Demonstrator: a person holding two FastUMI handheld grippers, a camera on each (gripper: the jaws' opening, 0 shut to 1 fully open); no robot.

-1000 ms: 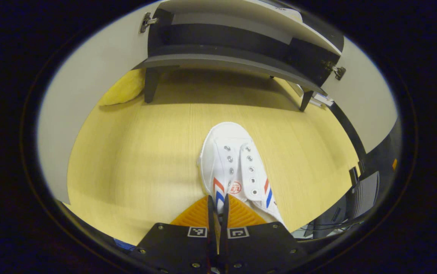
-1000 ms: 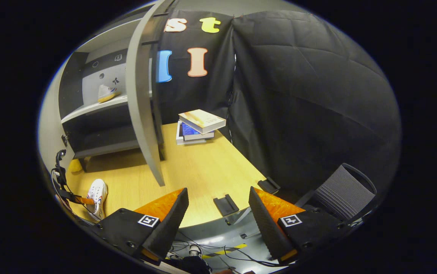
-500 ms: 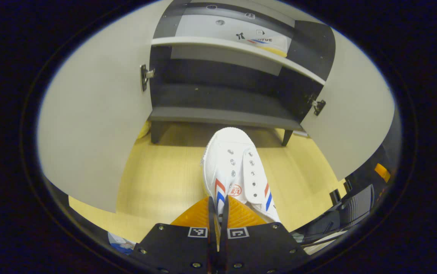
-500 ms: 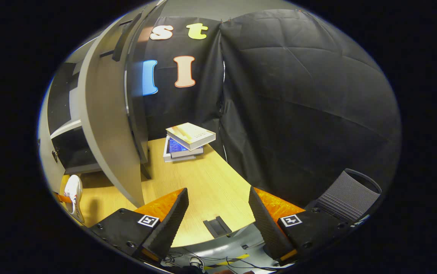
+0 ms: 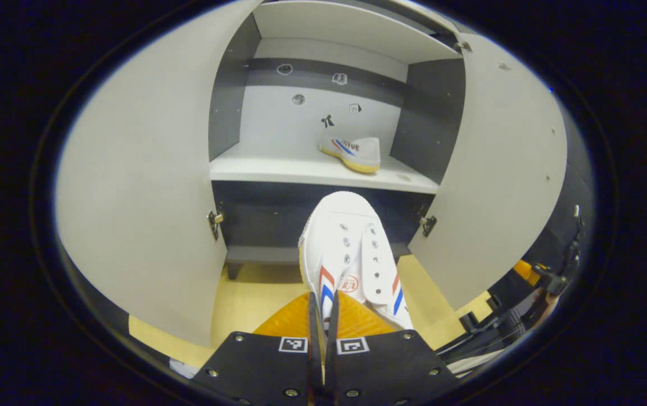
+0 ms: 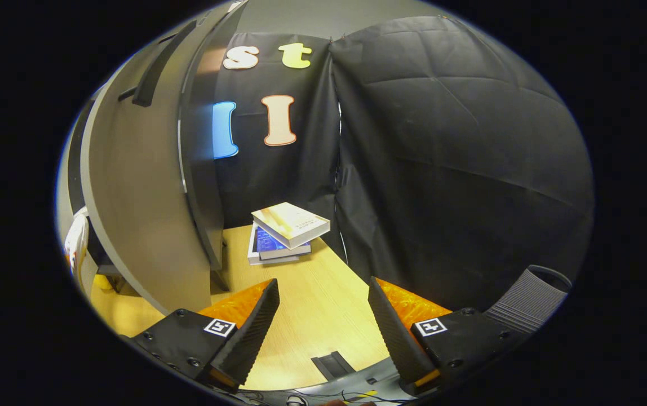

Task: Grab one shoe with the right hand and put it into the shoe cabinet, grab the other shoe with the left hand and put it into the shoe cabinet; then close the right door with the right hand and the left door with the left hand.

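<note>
My left gripper (image 5: 323, 316) has its jaws pressed together on the heel edge of the white shoe (image 5: 351, 254), while my right gripper (image 6: 323, 316) has its jaws wide apart with nothing between them, hanging over the near end of the wooden table (image 6: 323, 316). Over the last second I have lifted the shoe off the tabletop: it lay flat on the wood, and now it hangs in the air with its toe pointing at the front edge of the shelf (image 5: 301, 169) of the shoe cabinet (image 5: 227, 101). The other shoe (image 5: 353, 151) already sits on the far right of that shelf, so I judge the first placement done and the second about halfway. Both doors stand open, the left door (image 5: 143, 197) and the right door (image 5: 498, 169) flanking my path. Next I need to raise the toe a little over the shelf lip and set the shoe down left of its mate, then shut the doors.
</note>
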